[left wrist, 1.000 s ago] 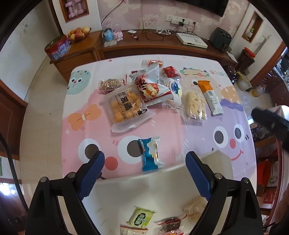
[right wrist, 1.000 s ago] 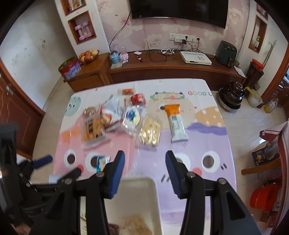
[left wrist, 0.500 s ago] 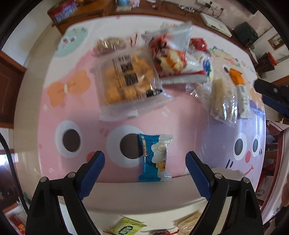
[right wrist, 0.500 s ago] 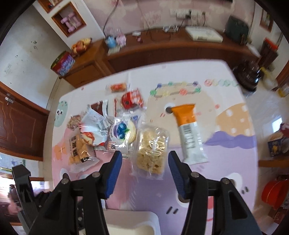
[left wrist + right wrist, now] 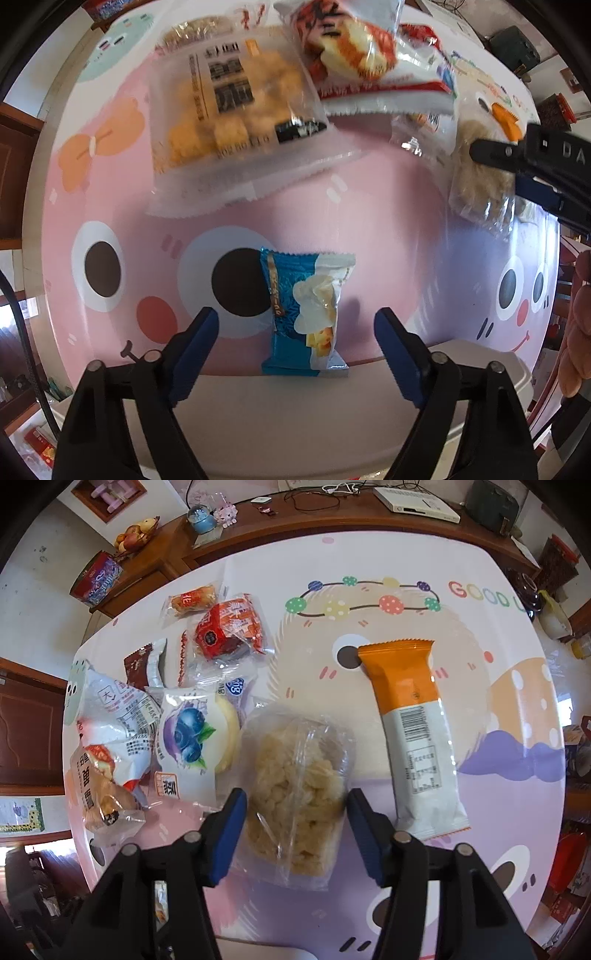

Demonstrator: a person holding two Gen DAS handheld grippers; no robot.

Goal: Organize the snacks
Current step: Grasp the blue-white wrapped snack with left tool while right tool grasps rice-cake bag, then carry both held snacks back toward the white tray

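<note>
A blue snack packet (image 5: 303,314) lies flat on the cartoon tablecloth (image 5: 388,229), its near end at the rim of a white bin (image 5: 295,424). My left gripper (image 5: 297,325) points down over it. Its jaws are closing, with the packet between them and the pads clear of it. In the right wrist view a clear bag of puffed rice cakes (image 5: 295,786) lies between the fingers of my right gripper (image 5: 295,805). Those jaws are opening and stand at the bag's two sides without squeezing it. The right gripper (image 5: 535,166) also shows at the right of the left wrist view.
Nearby lie an orange-and-white bar (image 5: 410,738), a blueberry bun packet (image 5: 192,734), a red packet (image 5: 229,631), a clear bag of yellow cubes (image 5: 229,110) and a red-and-white bag (image 5: 354,55). A hand (image 5: 580,325) shows at the right edge. A wooden sideboard (image 5: 332,513) stands beyond the table.
Both grippers have dropped close to the table. The left came down over the blue packet and narrowed a little. The right moved forward over the rice cake bag and widened.
</note>
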